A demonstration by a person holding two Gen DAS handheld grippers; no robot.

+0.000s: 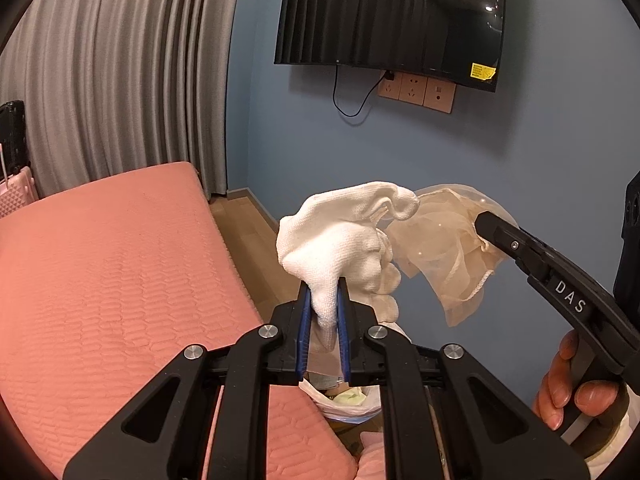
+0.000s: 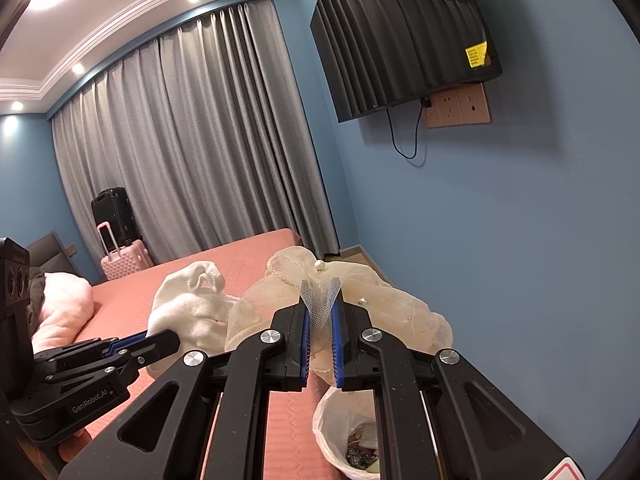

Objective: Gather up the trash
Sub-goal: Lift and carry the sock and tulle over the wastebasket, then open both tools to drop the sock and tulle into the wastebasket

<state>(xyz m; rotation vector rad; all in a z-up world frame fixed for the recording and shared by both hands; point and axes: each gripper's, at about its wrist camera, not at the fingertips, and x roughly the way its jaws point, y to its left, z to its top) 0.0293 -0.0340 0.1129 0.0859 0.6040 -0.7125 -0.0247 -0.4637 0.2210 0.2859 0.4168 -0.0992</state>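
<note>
My left gripper (image 1: 323, 300) is shut on a white knitted cloth (image 1: 340, 236) and holds it in the air past the bed's corner. My right gripper (image 2: 320, 308) is shut on a beige mesh fabric with small pearls (image 2: 384, 300). The two cloths hang side by side, touching. In the left wrist view the right gripper (image 1: 486, 222) grips the mesh (image 1: 444, 240) from the right. In the right wrist view the left gripper (image 2: 146, 338) holds the white cloth (image 2: 188, 308). A bin lined with a white bag (image 2: 332, 424) holds trash below both grippers; it also shows in the left wrist view (image 1: 348, 406).
A pink bed (image 1: 120, 272) fills the left. Grey curtains (image 2: 192, 140) hang behind it. A wall TV (image 1: 392, 20) and sockets (image 1: 416, 92) are on the blue wall. A black suitcase (image 2: 114, 212) and a pink suitcase (image 2: 124, 262) stand by the curtains. A pink pillow (image 2: 60, 308) lies on the bed.
</note>
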